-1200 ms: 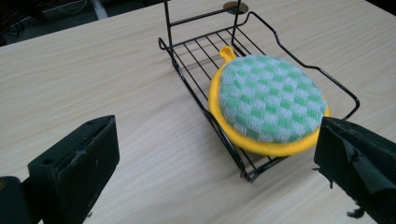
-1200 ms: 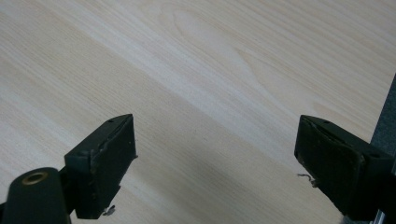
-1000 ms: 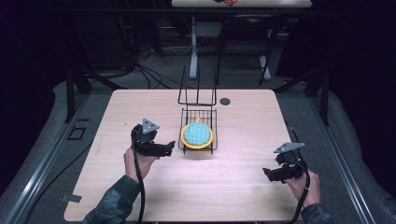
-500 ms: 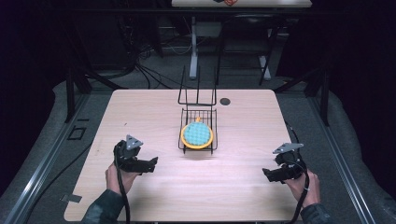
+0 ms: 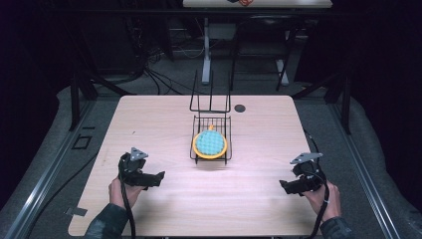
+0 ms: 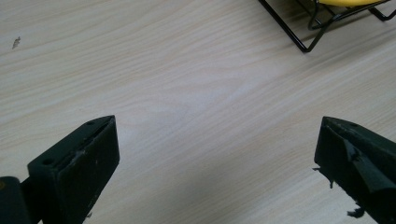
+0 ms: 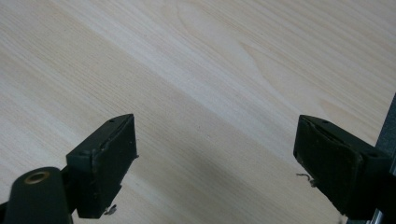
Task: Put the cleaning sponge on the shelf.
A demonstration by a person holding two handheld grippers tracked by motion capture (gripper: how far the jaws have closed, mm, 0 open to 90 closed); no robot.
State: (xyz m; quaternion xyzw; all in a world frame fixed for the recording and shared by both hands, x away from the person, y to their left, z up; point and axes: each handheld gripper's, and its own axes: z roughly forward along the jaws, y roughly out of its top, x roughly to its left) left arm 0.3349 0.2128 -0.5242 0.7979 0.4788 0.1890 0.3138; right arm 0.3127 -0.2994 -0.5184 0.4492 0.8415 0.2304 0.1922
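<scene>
one bench [image 5: 149, 124] carries one black wire rack [image 5: 211, 130], and one orange-rimmed plate [image 5: 209, 144] with a blue centre lies in it. two grippers are held over the bench, a left gripper [image 5: 158, 178] and a right gripper [image 5: 283, 185].

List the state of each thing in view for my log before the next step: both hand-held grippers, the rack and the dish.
Left hand-held gripper: open, empty, low over the table, apart from the wire rack.
Right hand-held gripper: open, empty, near the table's right edge.
Wire rack: standing at mid-table, holding the dish.
Orange-rimmed blue dish: lying in the rack, untouched.
</scene>
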